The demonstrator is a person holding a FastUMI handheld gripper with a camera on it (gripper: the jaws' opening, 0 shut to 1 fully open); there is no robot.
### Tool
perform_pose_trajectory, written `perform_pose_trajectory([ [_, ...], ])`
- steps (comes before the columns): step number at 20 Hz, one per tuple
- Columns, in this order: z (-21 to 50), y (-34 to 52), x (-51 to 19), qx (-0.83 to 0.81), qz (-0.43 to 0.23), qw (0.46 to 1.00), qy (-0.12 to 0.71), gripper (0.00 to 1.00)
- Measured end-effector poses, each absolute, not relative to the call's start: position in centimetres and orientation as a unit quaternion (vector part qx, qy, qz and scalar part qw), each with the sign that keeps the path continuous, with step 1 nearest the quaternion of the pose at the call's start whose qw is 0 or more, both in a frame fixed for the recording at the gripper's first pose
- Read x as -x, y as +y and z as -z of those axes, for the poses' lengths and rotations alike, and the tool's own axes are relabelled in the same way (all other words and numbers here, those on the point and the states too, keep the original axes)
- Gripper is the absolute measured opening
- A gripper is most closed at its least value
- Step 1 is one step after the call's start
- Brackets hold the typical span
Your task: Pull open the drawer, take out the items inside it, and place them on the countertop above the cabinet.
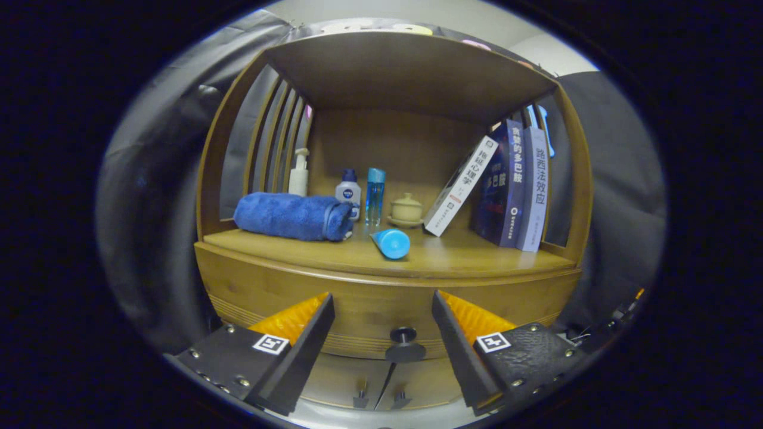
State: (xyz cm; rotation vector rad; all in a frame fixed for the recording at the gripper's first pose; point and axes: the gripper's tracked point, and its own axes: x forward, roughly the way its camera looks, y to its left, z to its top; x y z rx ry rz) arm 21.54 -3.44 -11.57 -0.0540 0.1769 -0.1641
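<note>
Open claw faces a closed drawer; items already lie on the tabletop above.

Nearest, the claw [382, 325] is spread wide, holding nothing, its fingers either side of the knob [404, 344] on the shut drawer [381, 301]. Beyond, on the tabletop [477, 257], lie a blue tube [391, 243] and a rolled towel [292, 215], then bottles, a cup and books. This fits a drawer waiting to be opened, or one emptied and shut again; its contents are hidden.

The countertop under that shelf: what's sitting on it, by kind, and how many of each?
Books: 3
Bottles: 3
Rolled blue towel: 1
Lidded cup on saucer: 1
Blue tube lying down: 1
Total: 9
The open gripper faces the drawer knob.
</note>
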Motion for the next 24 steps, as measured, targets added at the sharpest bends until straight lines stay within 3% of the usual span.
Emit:
perform_pose_trajectory([
  [16, -8.4, -6.8, -12.8, 0.017, 0.038, 0.999, -0.012, 0.98],
  [24, -9.9, -7.4, -5.2, 0.018, 0.011, 1.0, 0.006, 0.98],
])
